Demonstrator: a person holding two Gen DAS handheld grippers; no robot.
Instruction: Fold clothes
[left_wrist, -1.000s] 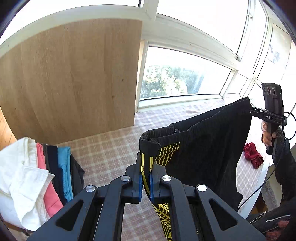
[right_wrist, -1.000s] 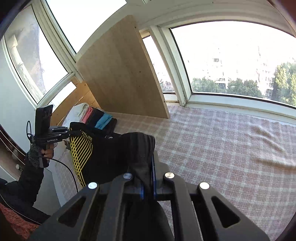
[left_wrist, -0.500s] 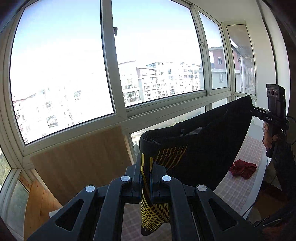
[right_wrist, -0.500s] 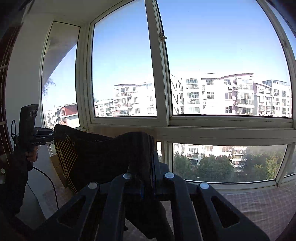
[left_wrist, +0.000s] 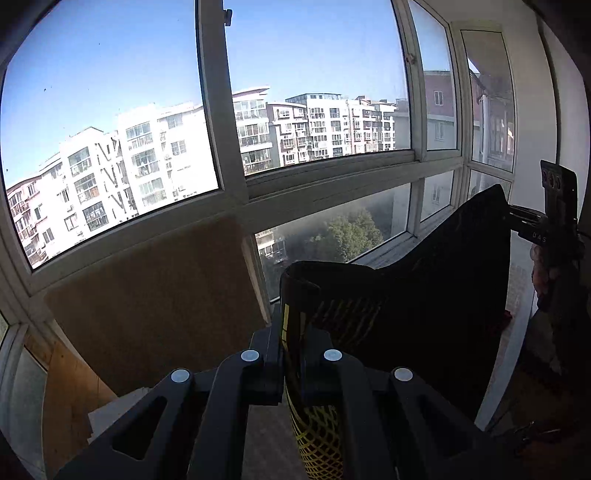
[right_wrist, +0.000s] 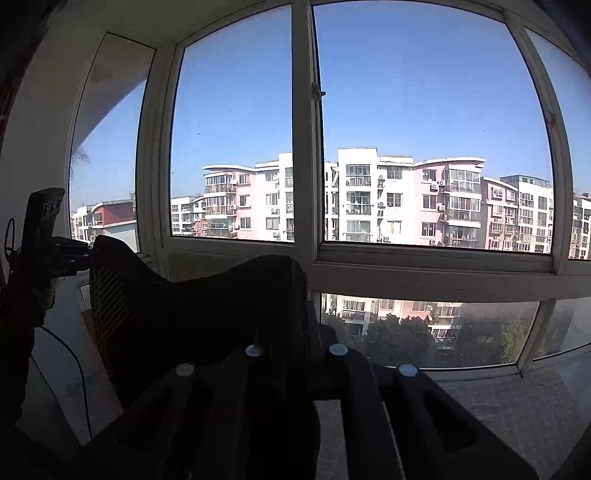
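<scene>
Aloft between both tools: black garment with yellow line pattern, stretched before the window.

Left tool (left_wrist: 291, 354) pinches one end of the garment (left_wrist: 424, 302) at its banded top edge, the yellow-patterned cloth hanging down between the tool's pressed jaws; right tool (right_wrist: 308, 332) is likewise clamped on the opposite end of that edge, seen at far right in the left view. The cloth spans the two tools and sags slightly in the middle. A wooden board (left_wrist: 155, 306) leans against the window frame (left_wrist: 236, 195) at left, beyond the garment. Apartment blocks show outside.
</scene>
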